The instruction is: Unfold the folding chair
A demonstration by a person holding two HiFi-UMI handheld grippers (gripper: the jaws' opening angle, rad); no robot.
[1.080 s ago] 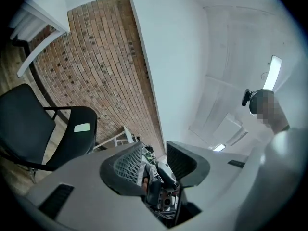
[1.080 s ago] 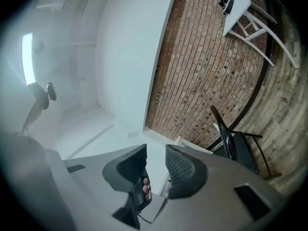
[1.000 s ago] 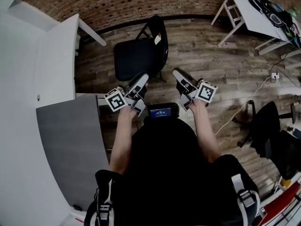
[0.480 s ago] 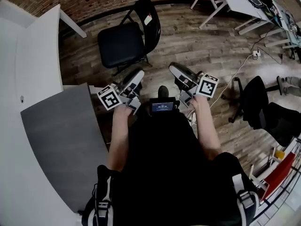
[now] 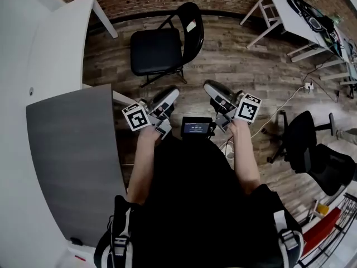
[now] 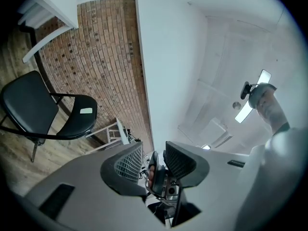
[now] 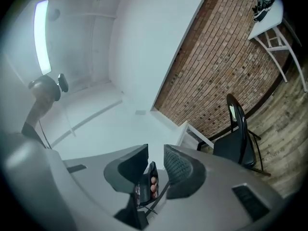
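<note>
One folding chair (image 5: 164, 49) is standing open at 12 o'clock, with bare floor (image 5: 234, 54) lying around it. The left gripper (image 5: 169, 94) and right gripper (image 5: 212, 88) are hovering short of it, jaws apart and empty, having just been closing slightly.

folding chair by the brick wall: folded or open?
Open. The folding chair stands on the floor with its seat flat, its backrest upright and its legs spread.
</note>
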